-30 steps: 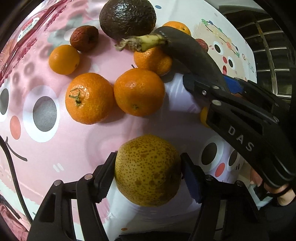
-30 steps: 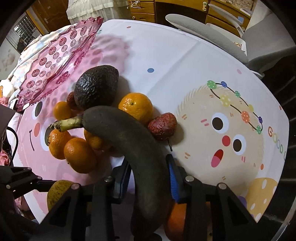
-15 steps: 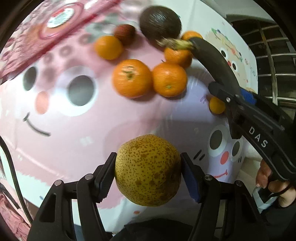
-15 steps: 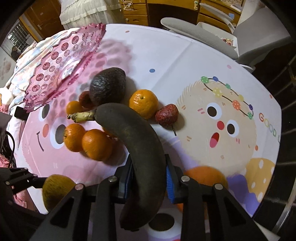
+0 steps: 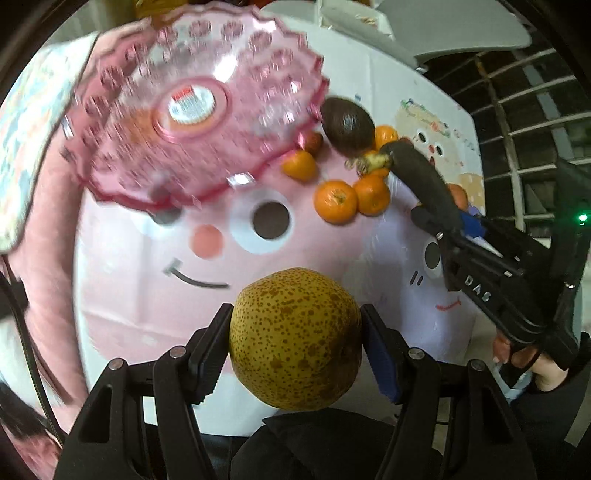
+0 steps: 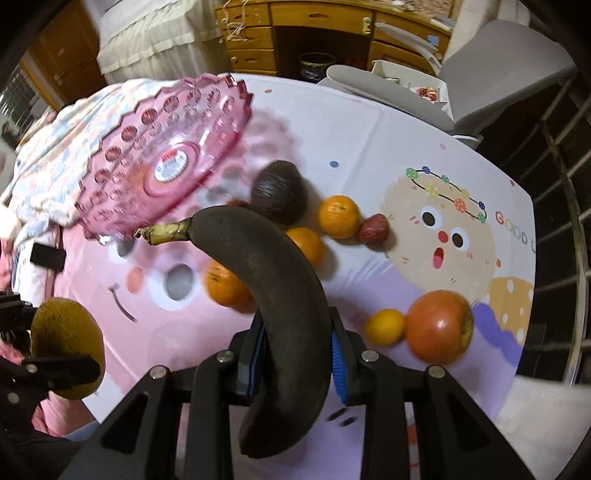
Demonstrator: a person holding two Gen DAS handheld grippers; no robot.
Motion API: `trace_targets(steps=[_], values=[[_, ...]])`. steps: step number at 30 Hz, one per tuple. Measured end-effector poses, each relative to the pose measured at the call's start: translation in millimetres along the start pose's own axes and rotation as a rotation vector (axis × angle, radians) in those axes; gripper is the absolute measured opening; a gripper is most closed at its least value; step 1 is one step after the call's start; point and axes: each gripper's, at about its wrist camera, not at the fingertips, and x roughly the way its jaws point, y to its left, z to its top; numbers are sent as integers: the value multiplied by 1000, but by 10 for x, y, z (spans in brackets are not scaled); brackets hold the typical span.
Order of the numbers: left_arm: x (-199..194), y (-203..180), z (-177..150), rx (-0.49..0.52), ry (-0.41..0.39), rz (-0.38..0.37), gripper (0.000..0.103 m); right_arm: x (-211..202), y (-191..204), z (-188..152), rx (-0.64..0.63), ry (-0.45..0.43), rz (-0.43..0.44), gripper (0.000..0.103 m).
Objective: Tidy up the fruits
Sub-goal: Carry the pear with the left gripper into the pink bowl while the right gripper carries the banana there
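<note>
My left gripper (image 5: 295, 343) is shut on a speckled yellow-brown pear (image 5: 295, 339), held above the table's near edge. My right gripper (image 6: 297, 350) is shut on a blackened banana (image 6: 273, 280), stem pointing left; it also shows in the left wrist view (image 5: 424, 181). A pink glass fruit plate (image 5: 195, 110) sits at the far left, also in the right wrist view (image 6: 166, 162). An avocado (image 6: 279, 192), several tangerines (image 5: 336, 201), a red strawberry-like fruit (image 6: 373, 230) and an apple (image 6: 439, 330) lie on the cartoon tablecloth (image 5: 147, 288).
A small orange fruit (image 6: 384, 326) lies beside the apple. A grey chair (image 6: 509, 62) and wooden drawers (image 6: 295, 33) stand beyond the table. A metal rail (image 5: 517, 92) runs along the right. The pear and left gripper show at the right wrist view's left edge (image 6: 64, 349).
Both grippers have risen and pulled back from the fruit pile, carrying the pear and the banana. The pink plate has come fully into the left wrist view.
</note>
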Motion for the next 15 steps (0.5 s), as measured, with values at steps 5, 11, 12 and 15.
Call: trace_targets(steps=[5,11,12,15], values=[[-336,377,141,77,-25,21,66,-92,306,53,98,-9,-27,30],[-607,764,392,141,-57,44,66,-190,636,238,204,-38,-35,30],[-645,833,441,149,-61,48,66,-202,692,288,217,-43,-42,30],[-698,994,571,167,-74,52,66,-233,822,421,254,-51,-50,30]])
